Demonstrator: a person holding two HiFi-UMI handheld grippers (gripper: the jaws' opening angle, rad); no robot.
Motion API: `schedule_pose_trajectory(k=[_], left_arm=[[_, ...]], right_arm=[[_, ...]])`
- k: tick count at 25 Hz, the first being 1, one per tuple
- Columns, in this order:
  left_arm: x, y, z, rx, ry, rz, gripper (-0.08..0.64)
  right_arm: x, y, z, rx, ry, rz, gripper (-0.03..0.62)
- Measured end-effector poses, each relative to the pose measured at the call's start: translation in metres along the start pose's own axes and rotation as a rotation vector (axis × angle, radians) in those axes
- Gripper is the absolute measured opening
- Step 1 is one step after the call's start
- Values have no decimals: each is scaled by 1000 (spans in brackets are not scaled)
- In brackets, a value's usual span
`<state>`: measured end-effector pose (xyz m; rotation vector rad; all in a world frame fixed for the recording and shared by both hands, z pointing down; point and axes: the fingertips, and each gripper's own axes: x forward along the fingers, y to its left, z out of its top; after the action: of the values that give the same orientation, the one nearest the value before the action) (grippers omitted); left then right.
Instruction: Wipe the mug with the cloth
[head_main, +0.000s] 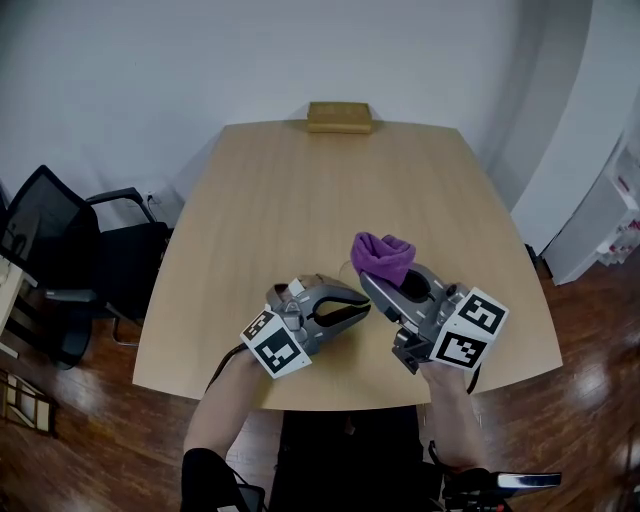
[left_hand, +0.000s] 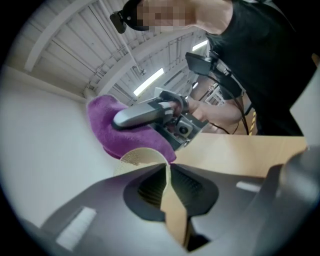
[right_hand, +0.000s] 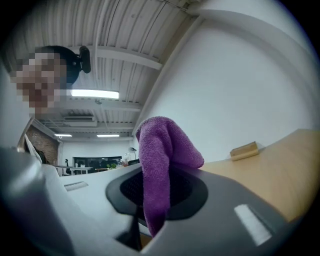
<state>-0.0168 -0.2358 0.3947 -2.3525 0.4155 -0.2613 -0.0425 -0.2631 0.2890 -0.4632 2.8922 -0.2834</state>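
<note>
— Your left claw (head_main: 358, 305) lies low in the lower middle of the head view, pointing toward the right of the frame. Your bare forearm (head_main: 225, 400) rises to it from the bottom edge.
— It's clenched on the tan mug (left_hand: 172, 210), the thin wall pinched between the pads. I can't tell whether the mug rests on the table (head_main: 300, 180).
— Your right claw (head_main: 372, 283) angles up and to the left, its tips close to the left one's.
— That one grips the purple cloth (head_main: 382, 255). The cloth bunches above the pads and a tail hangs down between them.
— In the left gripper view, the cloth sits just behind the mug's rim, seemingly against it.
</note>
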Motion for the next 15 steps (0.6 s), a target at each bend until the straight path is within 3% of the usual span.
schedule_pose_trajectory(k=[2,4,7,12,15], left_arm=[[-2,2,5,-8,-26,4,48],[-5,3,11,-16,-56,0,46],[-8,-1,13,11,-52,-21,48],[0,-12,6,79,5,-59,48],[0,-12,-3,69,33,-56,52]], right_arm=[[-14,-15,16,19,-55,-22,58],[-34,-46,30,27,-98,-122,58],[-47,-75,27,46,-72,-206,58],[-18,-50,-9,61,59,-123,58],[-3,-19,-11,35,51,-39,60]])
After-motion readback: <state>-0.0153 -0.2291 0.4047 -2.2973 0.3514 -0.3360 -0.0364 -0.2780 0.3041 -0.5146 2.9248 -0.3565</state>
